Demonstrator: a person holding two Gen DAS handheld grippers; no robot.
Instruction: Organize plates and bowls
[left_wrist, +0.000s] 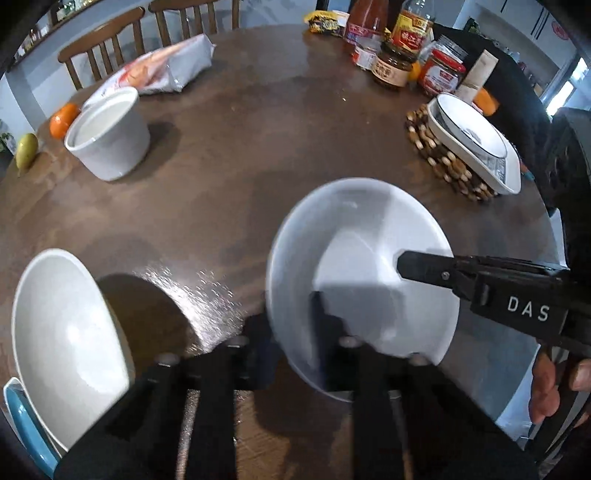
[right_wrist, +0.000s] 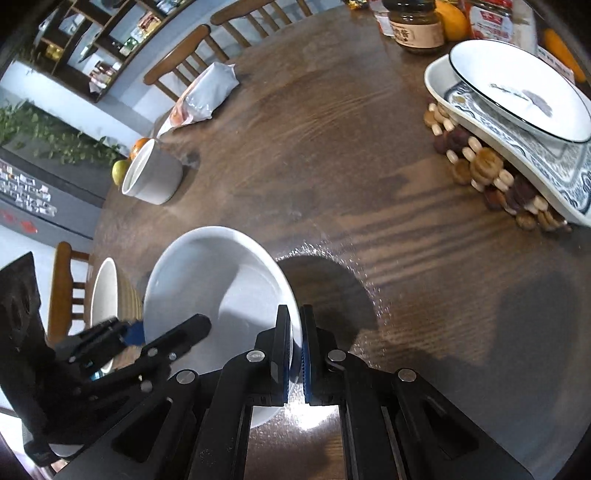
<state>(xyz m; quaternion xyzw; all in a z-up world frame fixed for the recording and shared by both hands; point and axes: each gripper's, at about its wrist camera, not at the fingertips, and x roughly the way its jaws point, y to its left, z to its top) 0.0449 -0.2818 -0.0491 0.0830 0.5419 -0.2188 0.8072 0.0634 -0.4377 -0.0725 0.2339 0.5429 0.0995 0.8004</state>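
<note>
The white bowl (right_wrist: 218, 295) sits near the front edge of the round wooden tabletop (right_wrist: 369, 184), tilted, its mouth facing up and away from the person; being round, it has no long axis. The right tongs (right_wrist: 294, 347) are clamped on its right rim, one finger inside, one outside. The left tongs (left_wrist: 295, 332) pinch the near-left rim the same way. A second bowl (left_wrist: 62, 343) stands just left, tipped on its side over a blue-rimmed dish (left_wrist: 22, 417). Farther back stand a white pot (left_wrist: 110, 136), and stacked plates (right_wrist: 517, 96) on a beaded trivet (right_wrist: 491, 177).
</note>
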